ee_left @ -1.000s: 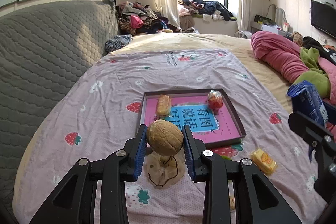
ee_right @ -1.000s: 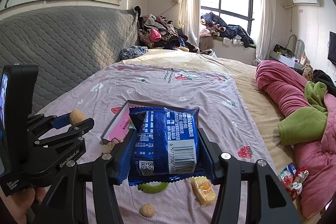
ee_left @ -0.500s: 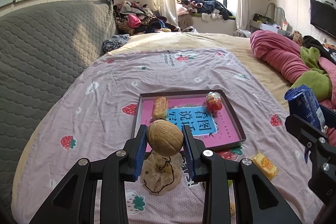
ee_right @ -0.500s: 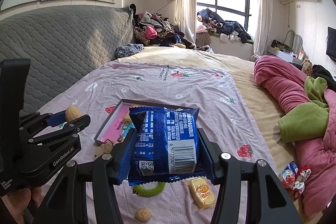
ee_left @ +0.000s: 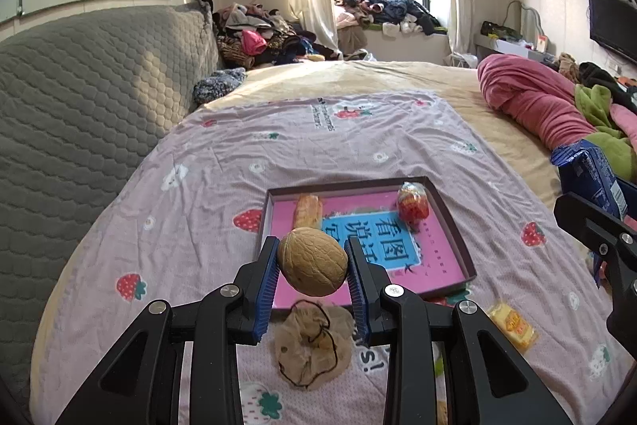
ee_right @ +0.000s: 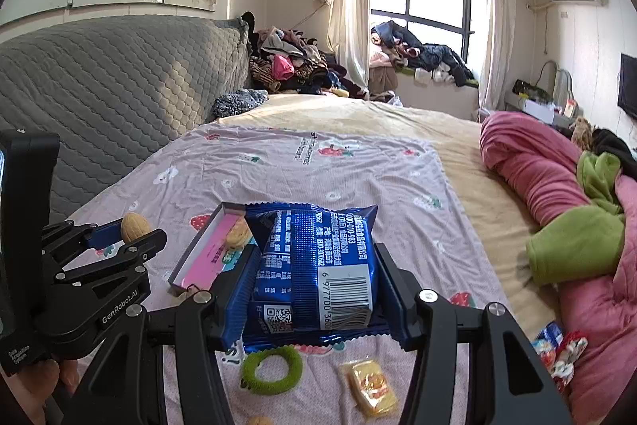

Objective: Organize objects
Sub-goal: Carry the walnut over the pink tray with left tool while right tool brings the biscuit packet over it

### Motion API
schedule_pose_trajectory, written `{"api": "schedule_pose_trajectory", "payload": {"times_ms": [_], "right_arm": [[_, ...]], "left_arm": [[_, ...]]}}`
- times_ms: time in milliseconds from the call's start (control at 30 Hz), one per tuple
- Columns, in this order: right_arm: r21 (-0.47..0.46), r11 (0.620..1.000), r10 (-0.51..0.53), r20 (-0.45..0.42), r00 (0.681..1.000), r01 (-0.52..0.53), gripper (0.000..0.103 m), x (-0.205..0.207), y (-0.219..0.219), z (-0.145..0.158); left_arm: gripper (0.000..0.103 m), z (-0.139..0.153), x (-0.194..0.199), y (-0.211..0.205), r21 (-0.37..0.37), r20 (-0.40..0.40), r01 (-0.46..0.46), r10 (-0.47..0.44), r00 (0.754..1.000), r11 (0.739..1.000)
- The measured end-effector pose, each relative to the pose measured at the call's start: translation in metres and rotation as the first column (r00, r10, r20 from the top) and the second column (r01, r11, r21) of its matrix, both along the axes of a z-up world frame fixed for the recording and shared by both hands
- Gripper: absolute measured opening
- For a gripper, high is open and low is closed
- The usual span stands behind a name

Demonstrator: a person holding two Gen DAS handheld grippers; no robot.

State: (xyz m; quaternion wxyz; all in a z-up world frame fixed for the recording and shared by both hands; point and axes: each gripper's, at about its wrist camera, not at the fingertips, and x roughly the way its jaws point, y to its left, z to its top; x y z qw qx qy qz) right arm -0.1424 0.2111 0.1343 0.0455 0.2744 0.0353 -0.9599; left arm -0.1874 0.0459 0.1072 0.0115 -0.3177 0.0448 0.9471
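Walnut and snack bag held above the bed, the tray just ahead.

The walnut is hard, light and round, so it could roll out; the left gripper has its jaws clamped across its widest part, over the near edge of the tray. The bag is soft, crinkly and probably slippery; the right gripper pinches its lower sides, jaws closed on it, its upper half standing free.

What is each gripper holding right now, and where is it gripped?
The left gripper holds a walnut, pinched across its two sides. The right gripper holds a blue snack packet by its side edges, towards the lower half.
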Motion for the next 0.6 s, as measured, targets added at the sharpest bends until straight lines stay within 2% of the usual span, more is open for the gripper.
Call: {"api": "schedule_pose_trajectory", "payload": {"times_ms": [333,600], "right_arm": [[0.025,1.000,0.006,-0.001,1.000,-0.006,0.056,-0.020,-0.007,0.003],[0.043,0.999,0.006,0.031,1.000,-0.007,0.056,-0.044,-0.010,-0.008]], "left_arm": [[0.034,0.005,-0.024,-0.003,0.016,0.007,0.004,-0.004,1.000,1.000],[0.034,0.007,-0.044,-0.009,0.011,-0.007,0.004,-0.003,1.000,1.000]]}}
